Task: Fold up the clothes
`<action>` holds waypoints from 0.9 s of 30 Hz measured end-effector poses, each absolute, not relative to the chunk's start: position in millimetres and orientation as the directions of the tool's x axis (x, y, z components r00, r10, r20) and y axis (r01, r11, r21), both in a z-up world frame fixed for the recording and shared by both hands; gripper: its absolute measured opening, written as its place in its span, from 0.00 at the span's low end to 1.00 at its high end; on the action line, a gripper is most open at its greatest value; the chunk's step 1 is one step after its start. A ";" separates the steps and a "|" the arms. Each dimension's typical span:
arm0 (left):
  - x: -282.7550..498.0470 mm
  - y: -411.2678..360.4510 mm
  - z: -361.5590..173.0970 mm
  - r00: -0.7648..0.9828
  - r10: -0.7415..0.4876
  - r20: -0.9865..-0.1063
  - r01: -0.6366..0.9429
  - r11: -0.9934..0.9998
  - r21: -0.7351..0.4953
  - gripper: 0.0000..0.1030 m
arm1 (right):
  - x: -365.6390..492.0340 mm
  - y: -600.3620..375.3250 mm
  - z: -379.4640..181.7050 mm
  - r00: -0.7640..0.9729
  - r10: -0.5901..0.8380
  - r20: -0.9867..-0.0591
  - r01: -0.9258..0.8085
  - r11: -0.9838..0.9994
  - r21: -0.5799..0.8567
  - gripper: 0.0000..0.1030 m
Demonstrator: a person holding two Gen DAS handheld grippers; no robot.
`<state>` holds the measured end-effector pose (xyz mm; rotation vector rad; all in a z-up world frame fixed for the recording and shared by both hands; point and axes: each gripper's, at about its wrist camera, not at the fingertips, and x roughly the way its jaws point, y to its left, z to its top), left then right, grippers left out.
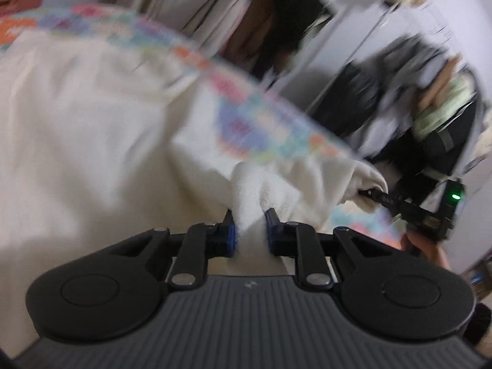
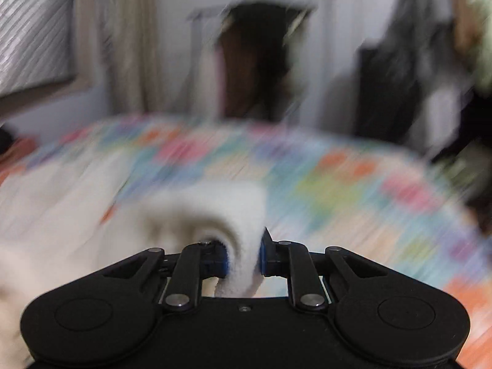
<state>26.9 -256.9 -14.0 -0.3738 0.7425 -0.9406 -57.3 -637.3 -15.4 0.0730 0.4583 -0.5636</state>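
Observation:
A cream fleece garment (image 1: 77,129) lies spread over a bed with a pastel patchwork cover (image 1: 255,123). My left gripper (image 1: 249,215) is shut on a bunched fold of the cream garment, lifted off the bed. To its right in the left wrist view, my right gripper (image 1: 373,192) pinches another edge of the same garment, with a hand (image 1: 427,249) behind it. In the right wrist view the right gripper (image 2: 244,246) is shut on a thick roll of the cream garment (image 2: 215,203), which runs back between its blue pads. Both views are motion-blurred.
The patchwork cover (image 2: 323,184) extends right of the garment. Beyond the bed stand a curtain (image 2: 123,46), a dark doorway (image 2: 258,61) and hanging dark clothes (image 1: 369,98) along a white wall.

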 end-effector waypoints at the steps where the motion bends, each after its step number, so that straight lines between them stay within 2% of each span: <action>1: 25.9 -272.7 -8.0 0.350 -0.859 -0.375 0.600 0.512 -0.615 0.17 | -57.2 -652.0 2.9 0.731 -0.554 -0.398 0.568 0.817 -0.095 0.19; 2: 23.6 -291.1 -7.1 0.333 -0.875 -0.351 0.604 0.484 -0.633 0.19 | -54.8 -665.9 18.4 0.705 -0.615 -0.353 0.609 0.780 -0.143 0.19; 3: 21.7 -315.4 -15.2 0.316 -0.874 -0.368 0.596 0.485 -0.640 0.21 | -49.9 -678.4 29.5 0.682 -0.656 -0.324 0.631 0.751 -0.195 0.26; 4: 20.0 -341.1 -25.0 0.298 -0.870 -0.393 0.586 0.492 -0.644 0.24 | -42.4 -691.8 35.6 0.665 -0.668 -0.333 0.627 0.743 -0.236 0.28; 5: 18.3 -366.8 -34.8 0.280 -0.864 -0.418 0.576 0.499 -0.648 0.33 | -34.9 -708.0 37.1 0.646 -0.655 -0.392 0.615 0.751 -0.242 0.39; 7: 18.2 -403.1 -62.3 0.204 -0.825 -0.526 0.500 0.550 -0.669 0.43 | -34.7 -730.7 28.0 0.594 -0.630 -0.500 0.647 0.744 -0.168 0.46; 8: 18.2 -408.6 -72.3 0.177 -0.815 -0.552 0.467 0.563 -0.682 0.43 | -39.2 -737.2 21.5 0.573 -0.618 -0.538 0.670 0.731 -0.127 0.52; 9: 17.7 -407.0 -77.0 0.170 -0.815 -0.554 0.454 0.564 -0.690 0.44 | -48.4 -736.7 14.0 0.576 -0.596 -0.559 0.677 0.731 -0.082 0.53; 11: 16.7 -394.1 -75.9 0.192 -0.814 -0.547 0.471 0.566 -0.677 0.53 | -70.5 -727.2 -1.7 0.646 -0.516 -0.563 0.642 0.766 0.034 0.54; 13: 17.2 -374.9 -67.2 0.240 -0.789 -0.566 0.497 0.601 -0.626 0.57 | -87.4 -712.2 -17.1 0.725 -0.399 -0.562 0.561 0.815 0.144 0.56; 17: 17.3 -338.8 -51.0 0.312 -0.733 -0.604 0.534 0.661 -0.527 0.61 | -104.1 -681.0 -41.6 0.820 -0.124 -0.558 0.366 0.864 0.346 0.57; 21: 7.8 -295.2 -35.1 0.414 -0.615 -0.672 0.539 0.760 -0.363 0.62 | -112.4 -644.5 -42.2 0.866 0.079 -0.494 0.207 0.843 0.497 0.57; 22: 4.4 -282.0 -29.8 0.440 -0.590 -0.676 0.532 0.778 -0.333 0.62 | -117.5 -632.3 -36.1 0.884 0.083 -0.459 0.182 0.845 0.503 0.59; 23: 0.1 -270.1 -25.0 0.466 -0.568 -0.678 0.525 0.794 -0.305 0.63 | -123.7 -621.3 -30.6 0.905 0.070 -0.419 0.158 0.860 0.485 0.72; 24: -7.0 -255.4 -20.4 0.494 -0.557 -0.668 0.516 0.806 -0.291 0.66 | -127.7 -610.5 -24.8 0.918 0.047 -0.395 0.143 0.888 0.437 0.94; 25: -14.7 -240.1 -15.9 0.521 -0.548 -0.655 0.506 0.816 -0.280 0.70 | -129.7 -599.6 -19.3 0.922 0.019 -0.387 0.135 0.921 0.366 1.00; 27: -31.3 -207.8 -5.7 0.589 -0.499 -0.636 0.463 0.853 -0.240 0.73 | -133.7 -578.0 -9.5 0.919 -0.037 -0.392 0.123 0.973 0.196 1.00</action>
